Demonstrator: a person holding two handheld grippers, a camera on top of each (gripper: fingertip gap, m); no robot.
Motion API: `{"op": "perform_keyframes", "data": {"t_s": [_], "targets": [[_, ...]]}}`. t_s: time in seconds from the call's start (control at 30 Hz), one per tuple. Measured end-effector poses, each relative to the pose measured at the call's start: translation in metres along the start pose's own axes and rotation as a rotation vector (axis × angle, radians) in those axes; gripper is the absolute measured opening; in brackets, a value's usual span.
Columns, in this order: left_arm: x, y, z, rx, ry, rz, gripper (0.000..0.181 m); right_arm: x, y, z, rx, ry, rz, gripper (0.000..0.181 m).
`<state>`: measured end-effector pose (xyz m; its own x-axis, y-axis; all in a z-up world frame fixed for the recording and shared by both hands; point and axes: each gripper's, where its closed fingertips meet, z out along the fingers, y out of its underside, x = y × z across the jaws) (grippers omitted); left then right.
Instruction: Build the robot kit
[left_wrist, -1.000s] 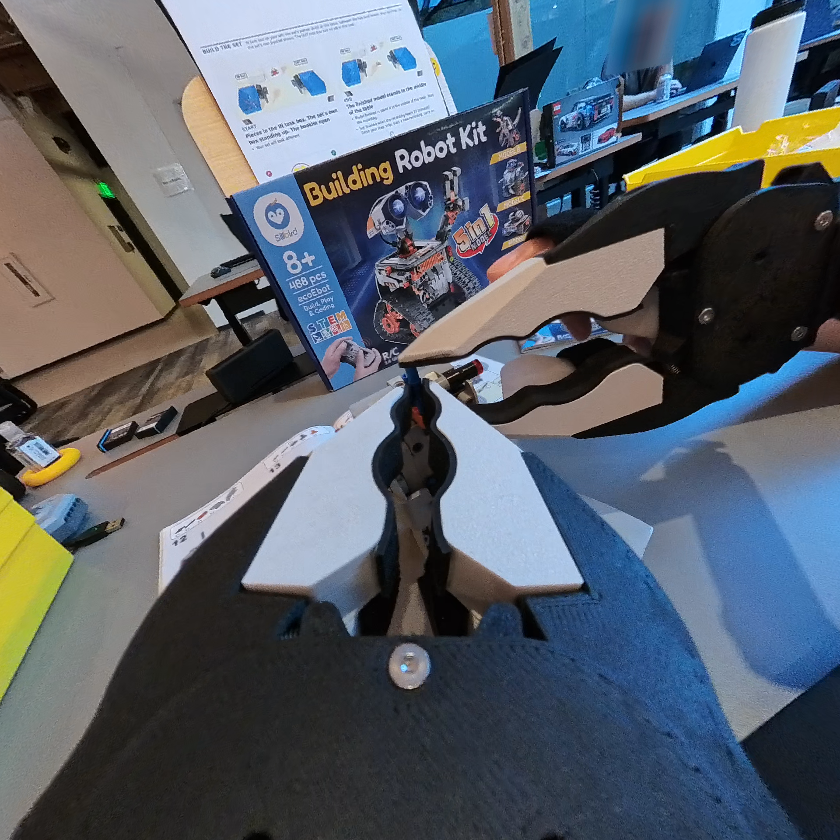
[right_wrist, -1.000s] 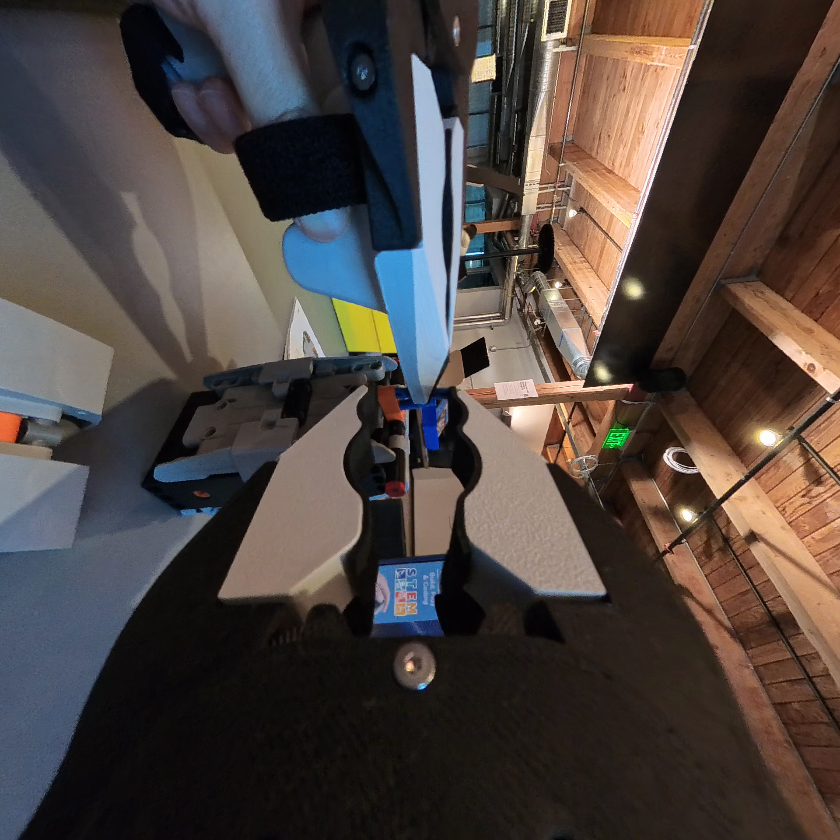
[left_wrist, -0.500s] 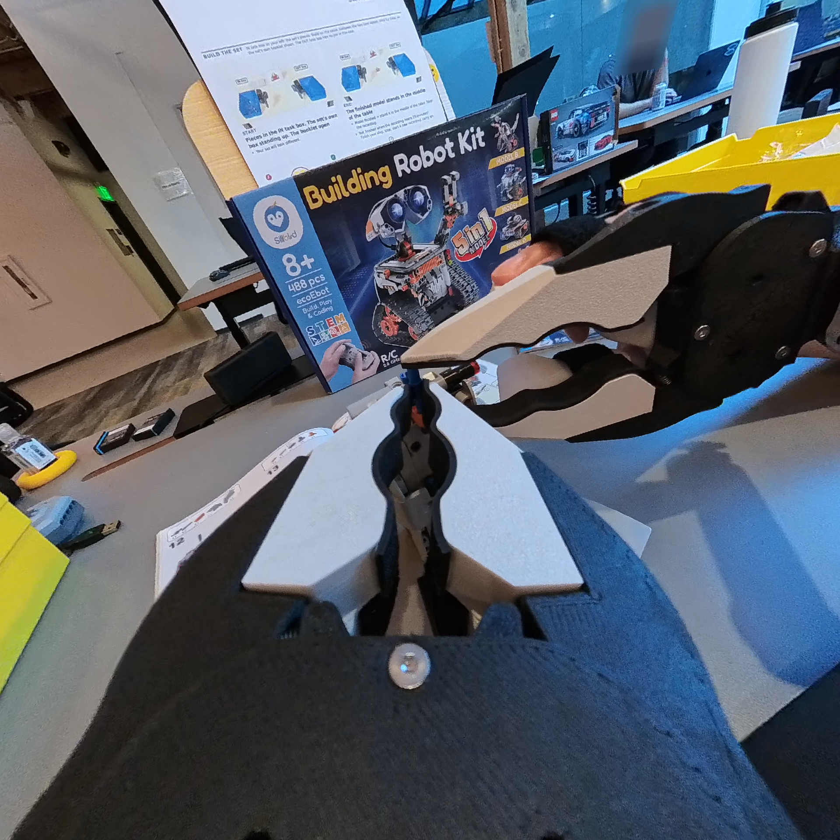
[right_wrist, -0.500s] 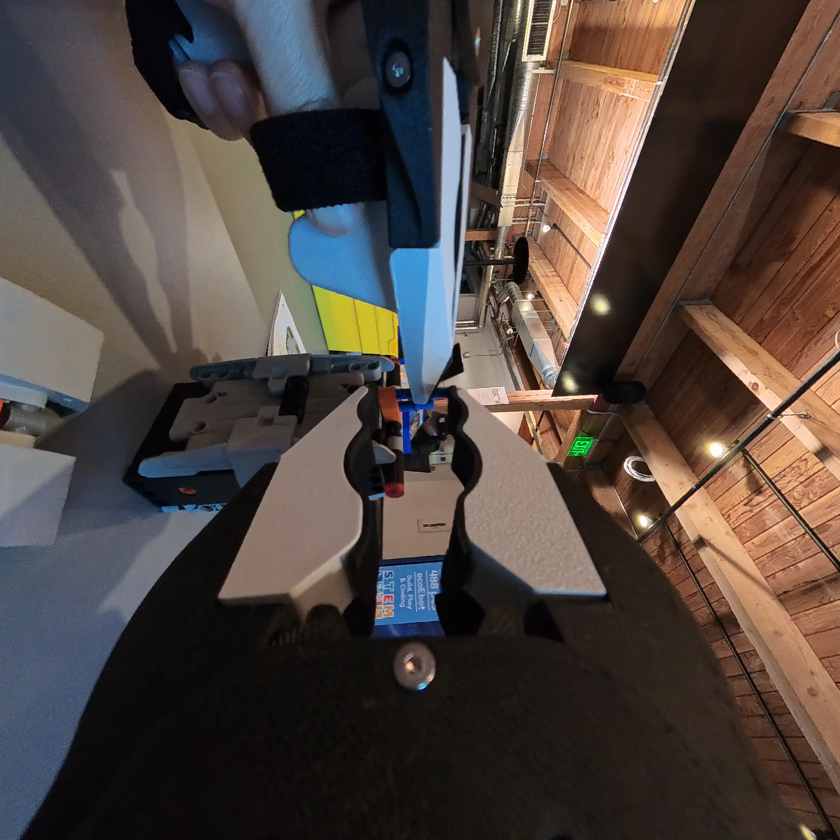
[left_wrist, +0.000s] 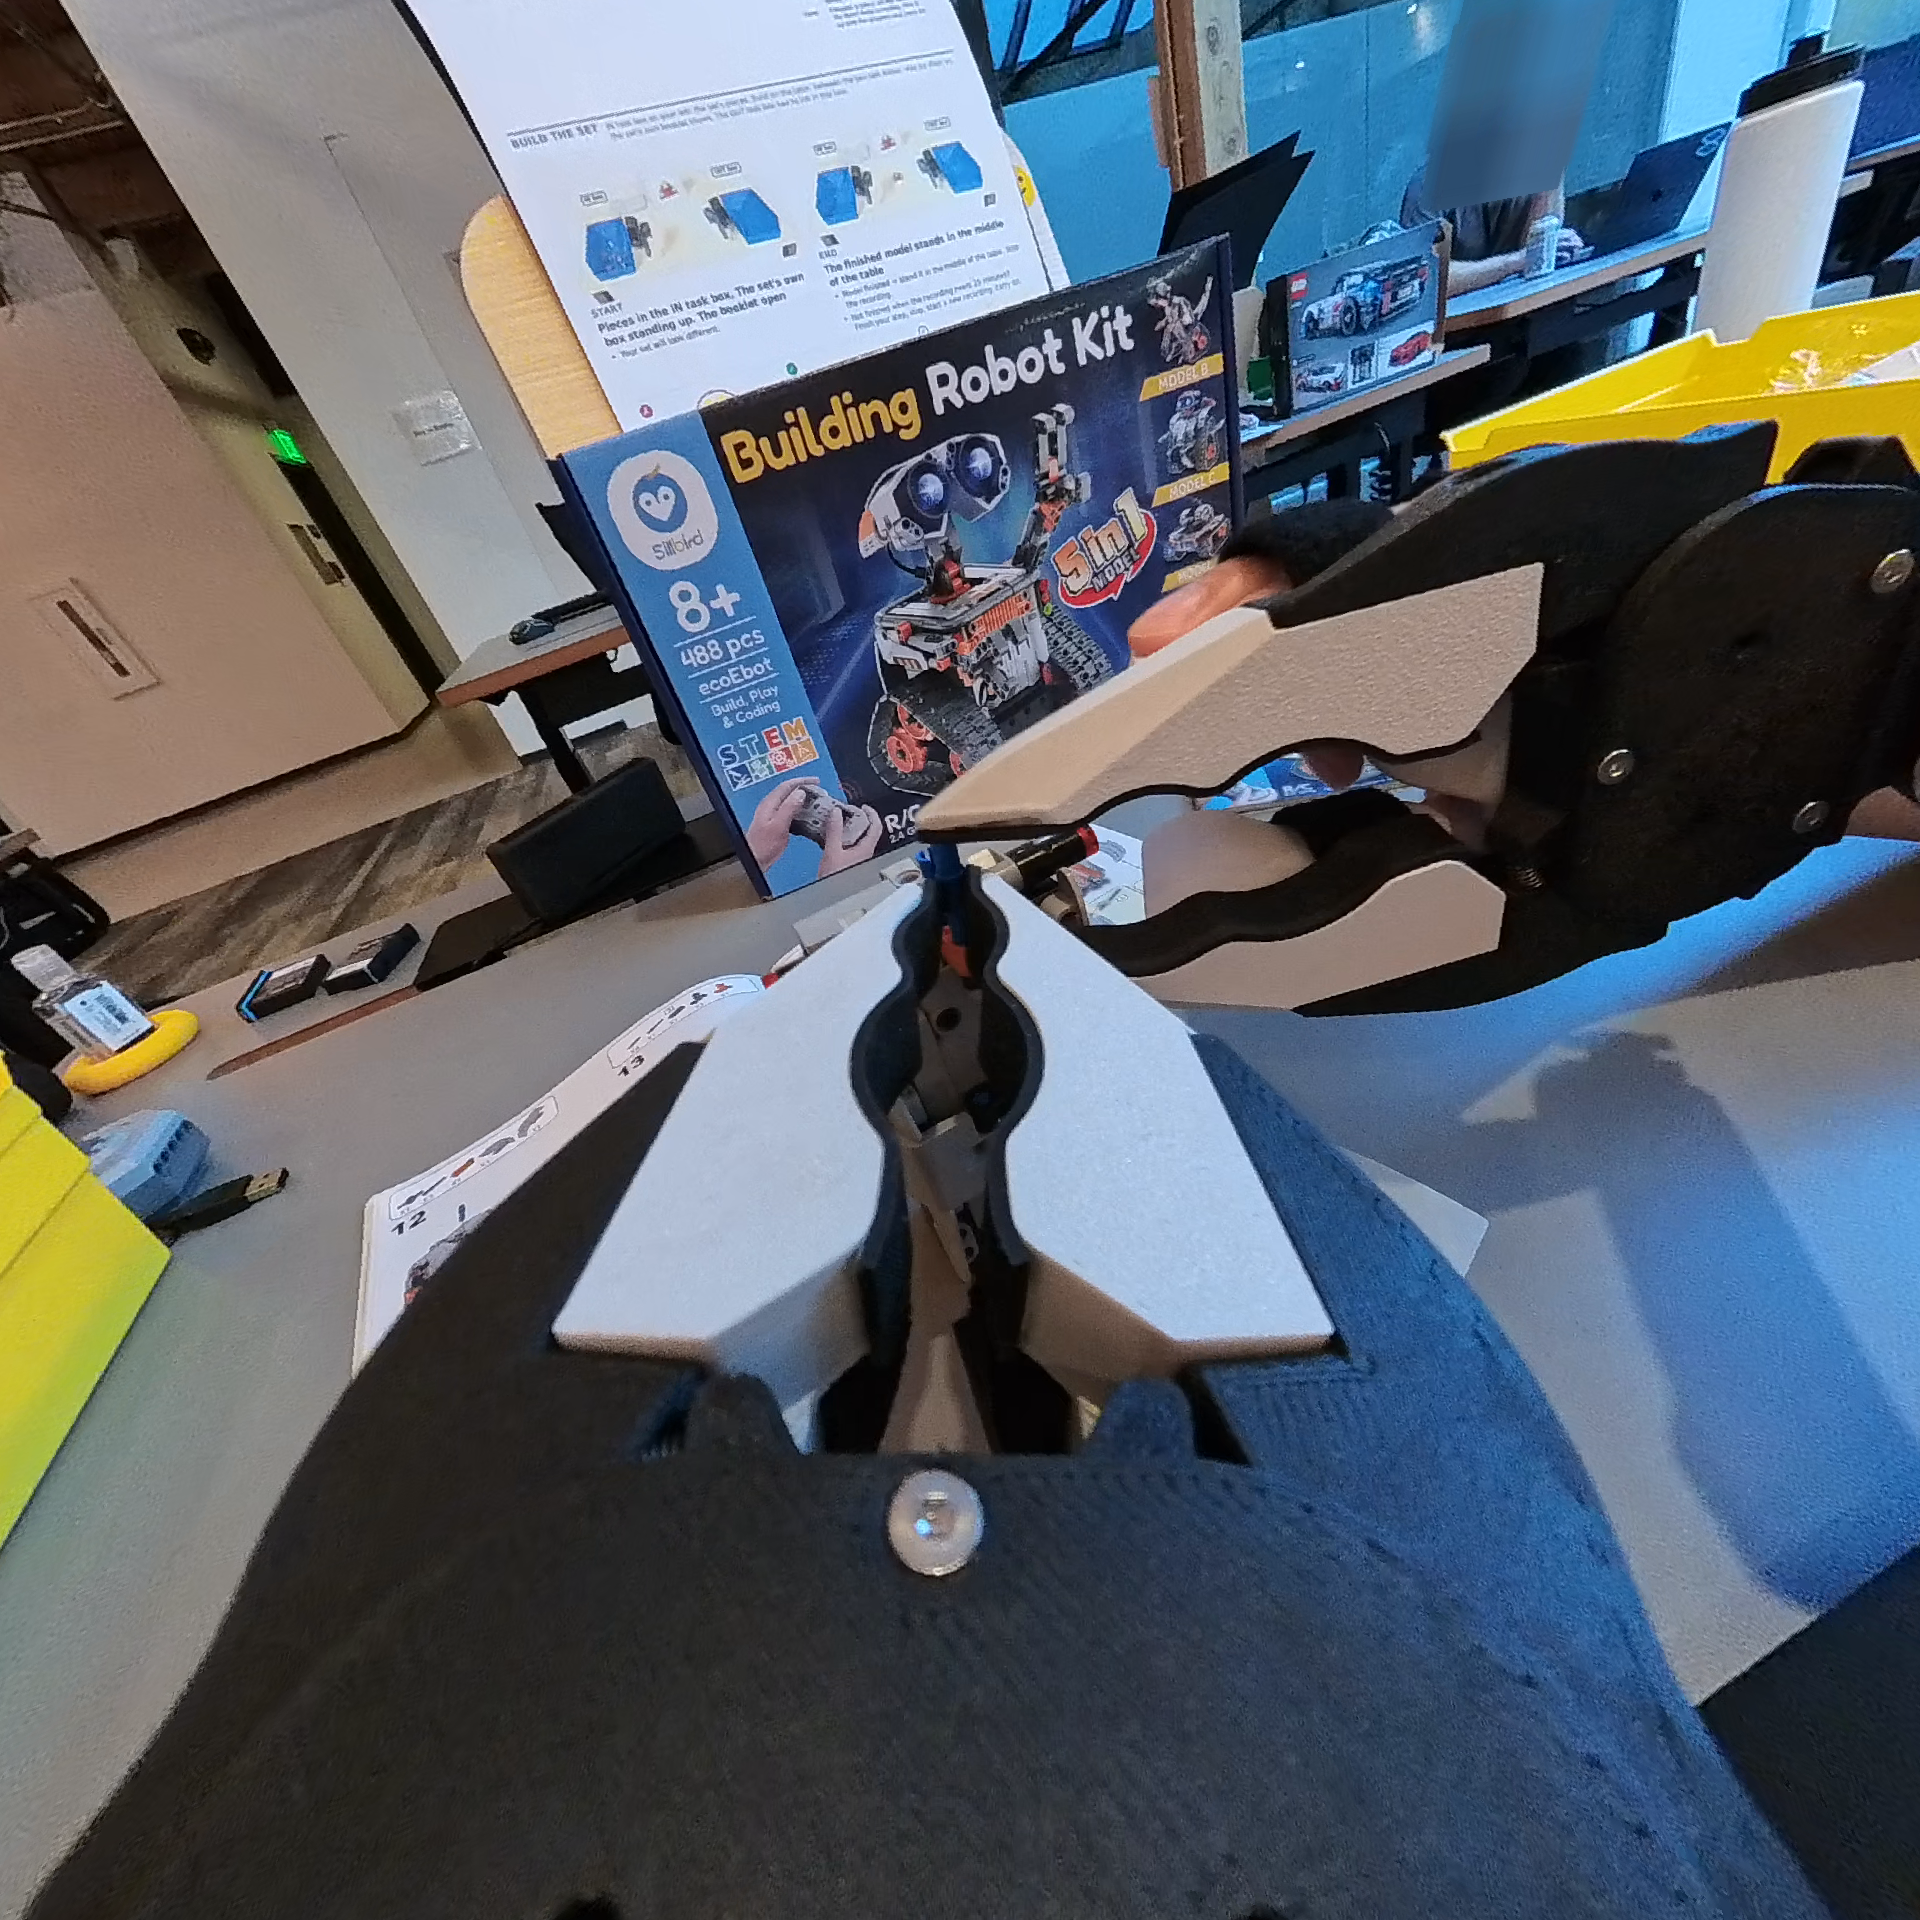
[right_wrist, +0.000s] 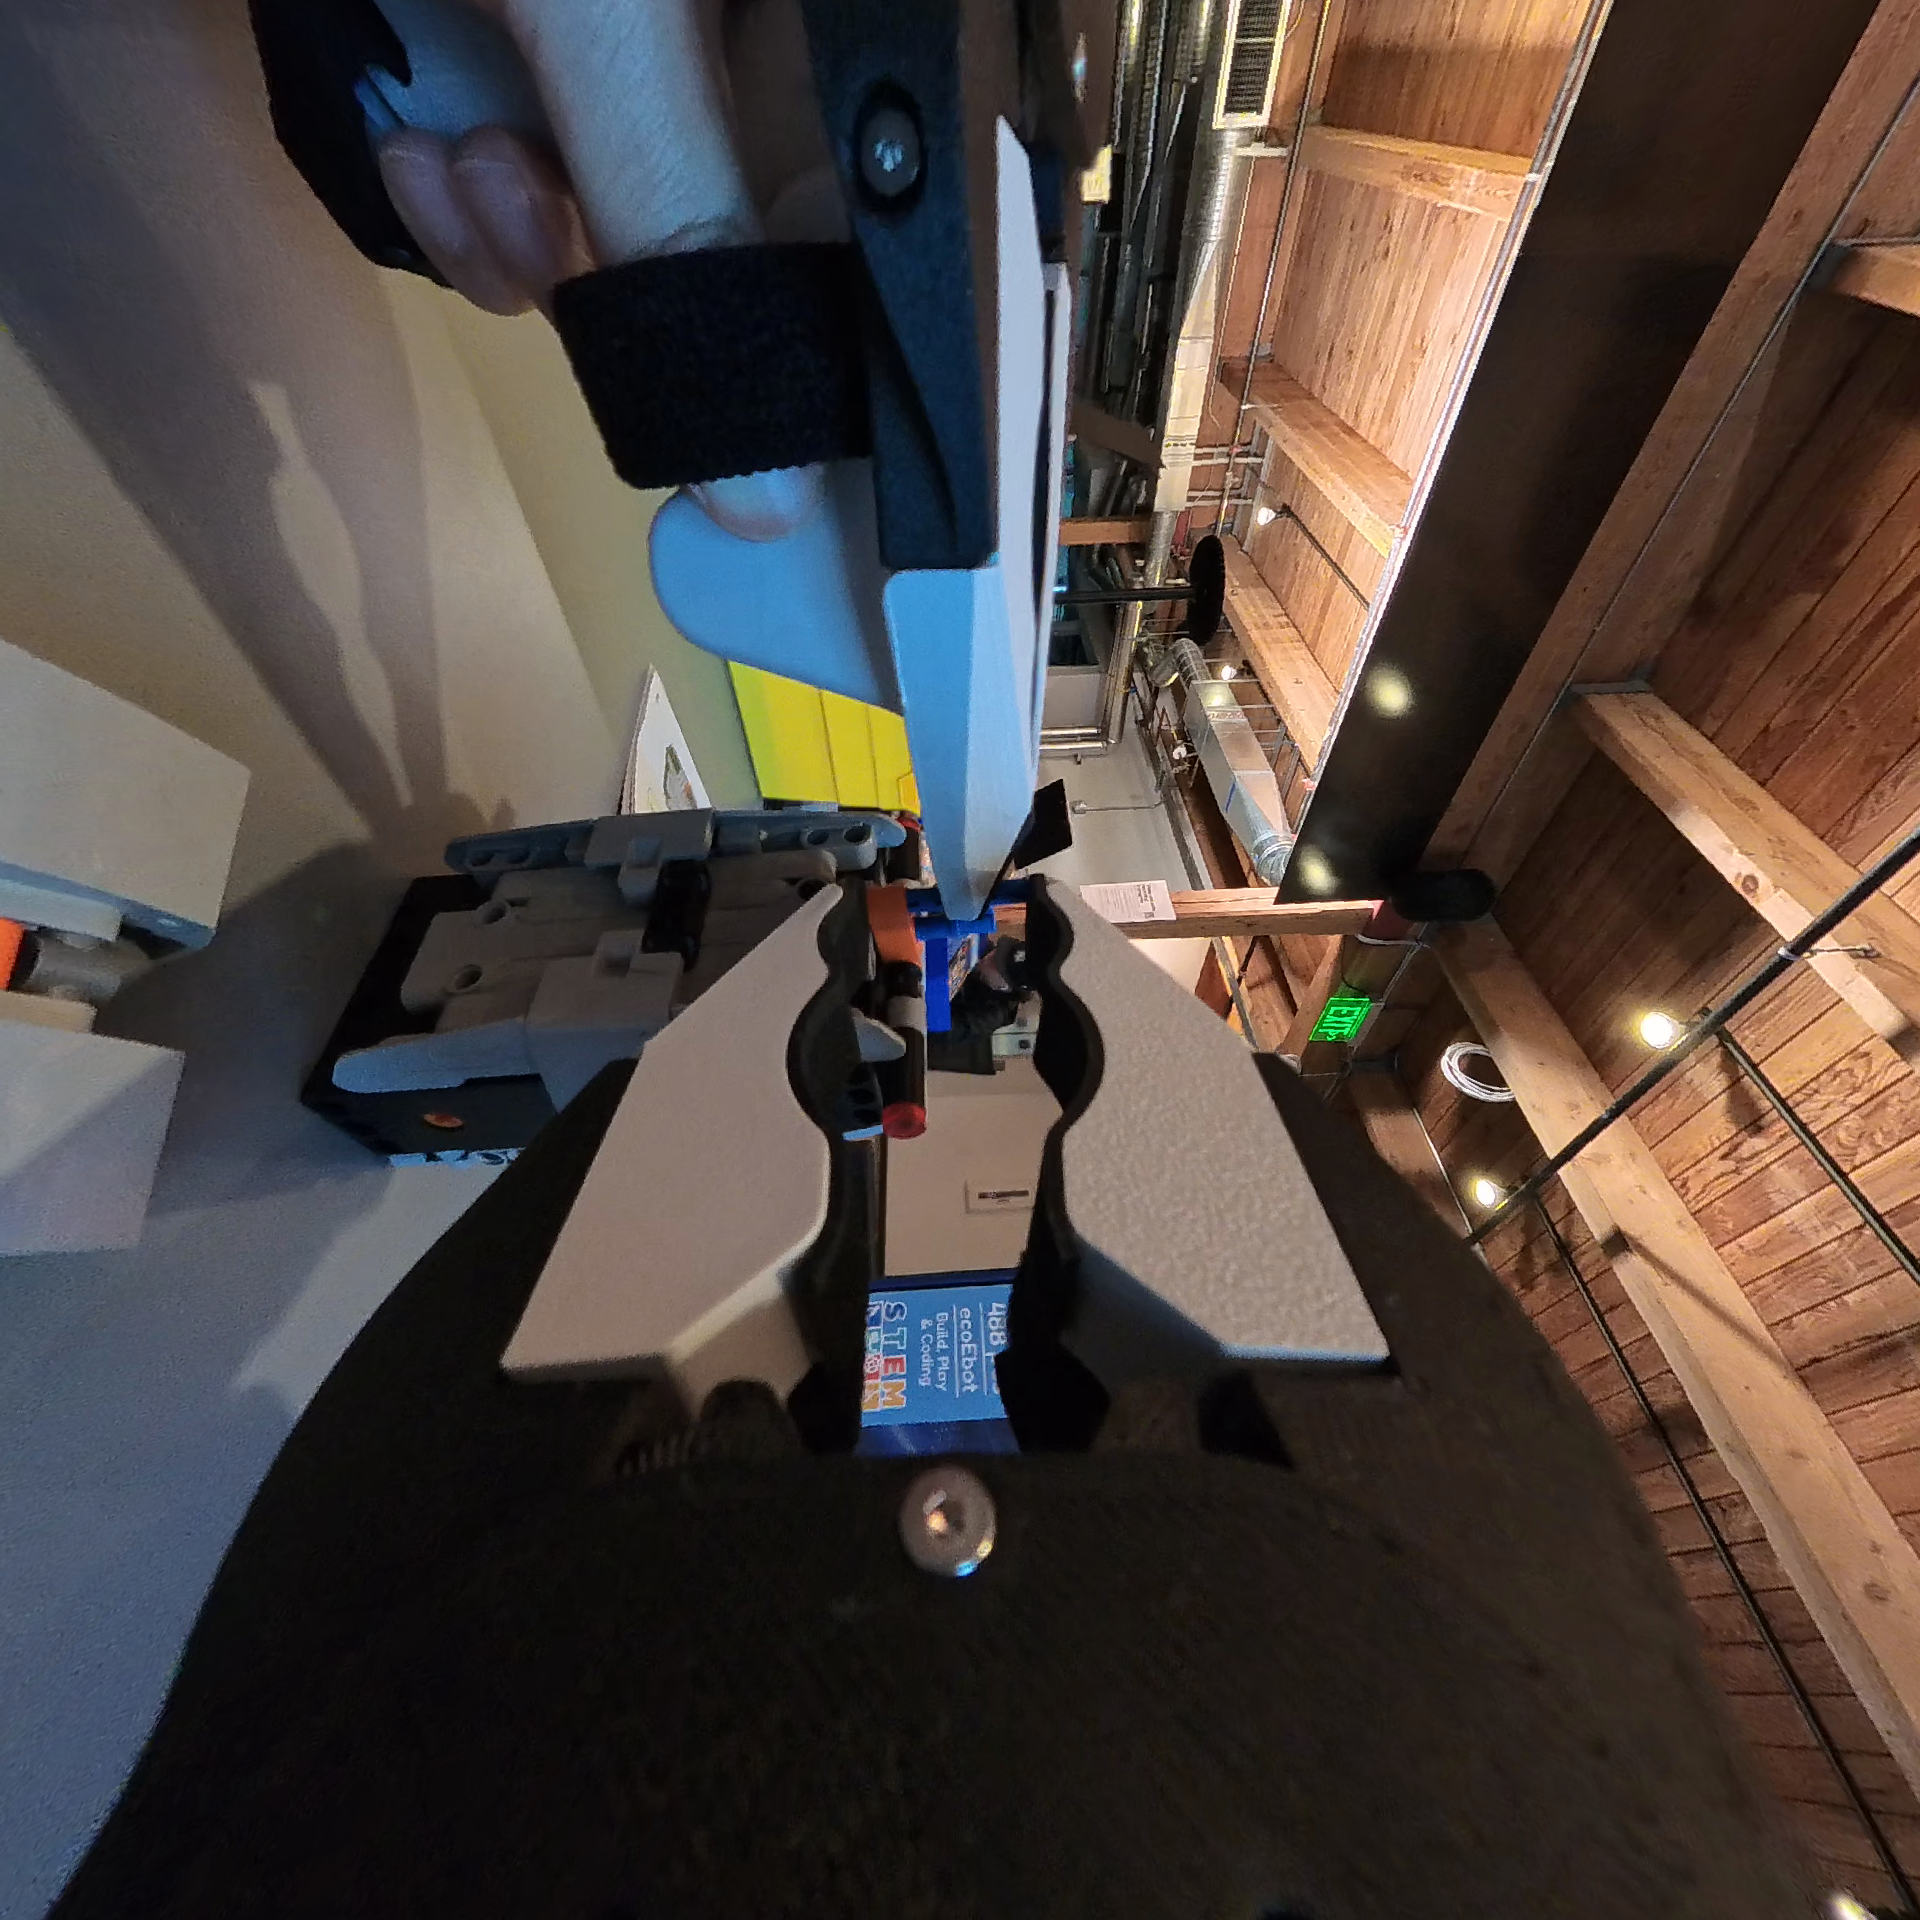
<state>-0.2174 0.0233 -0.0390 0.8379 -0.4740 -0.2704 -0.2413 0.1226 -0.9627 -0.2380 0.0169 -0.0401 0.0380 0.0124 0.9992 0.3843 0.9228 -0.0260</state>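
Not much has changed in the last second. The left gripper (left_wrist: 945, 904) stays clamped on a small grey brick piece with a blue pin (left_wrist: 940, 864), held above the grey table (left_wrist: 1558, 1195) in front of the blue kit box (left_wrist: 904, 582) at its far edge. The right gripper (right_wrist: 940, 914) still sits open around that pin tip, only tilted slightly.

Glossy printed cardboard box (left_wrist: 904, 582), matt grey table (left_wrist: 1714, 1195), plastic brick model (right_wrist: 582, 966), rough wooden ceiling planks (right_wrist: 1558, 468)
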Motion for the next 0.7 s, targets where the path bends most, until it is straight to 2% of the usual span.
{"op": "perform_keyframes", "data": {"t_s": [0.33,0.6,0.7], "targets": [[-0.0006,0.0016,0.0001,-0.006,-0.019,0.037,0.002,-0.0007,0.0003,0.0006,-0.006,0.014,-0.038,0.027],[-0.0023,-0.0006,0.0042,-0.011,-0.007,0.014,0.002,0.0017,0.0047,0.0014,-0.011,0.004,0.056,0.028],[-0.0027,-0.0008,0.0046,-0.002,0.022,-0.045,0.002,0.0018,0.0051,0.0018,-0.012,0.003,0.071,0.028]]}}
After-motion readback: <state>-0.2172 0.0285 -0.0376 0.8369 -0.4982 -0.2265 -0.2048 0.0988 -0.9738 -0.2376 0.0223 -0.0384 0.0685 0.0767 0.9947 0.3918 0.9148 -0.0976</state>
